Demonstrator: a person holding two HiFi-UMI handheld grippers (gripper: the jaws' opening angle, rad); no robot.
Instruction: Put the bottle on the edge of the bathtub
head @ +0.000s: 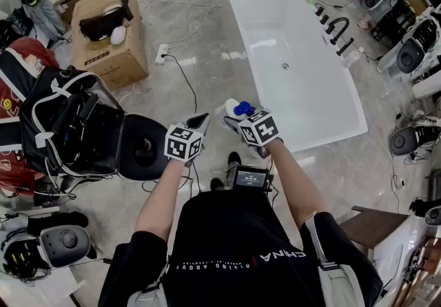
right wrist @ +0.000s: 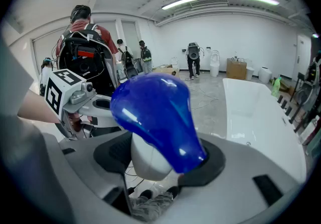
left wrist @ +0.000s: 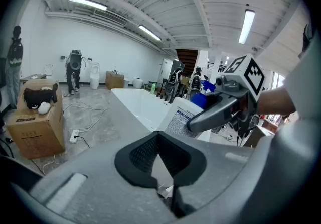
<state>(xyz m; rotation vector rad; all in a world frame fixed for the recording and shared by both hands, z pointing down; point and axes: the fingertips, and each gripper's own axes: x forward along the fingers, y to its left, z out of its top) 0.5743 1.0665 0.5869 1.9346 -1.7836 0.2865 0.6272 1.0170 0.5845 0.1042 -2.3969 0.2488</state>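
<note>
Grey marble floor (head: 200,44) spreads around a white bathtub (head: 275,30), with boxes, bags and cables lying about. The right hand-held gripper (head: 234,118) is clamped on the neck of a white bottle (head: 242,109) with a blue spray top, holding it above the floor just off the tub's near corner, not on the edge. The left hand-held gripper (head: 200,120) sits beside it, jaws together at the tips and empty.
</note>
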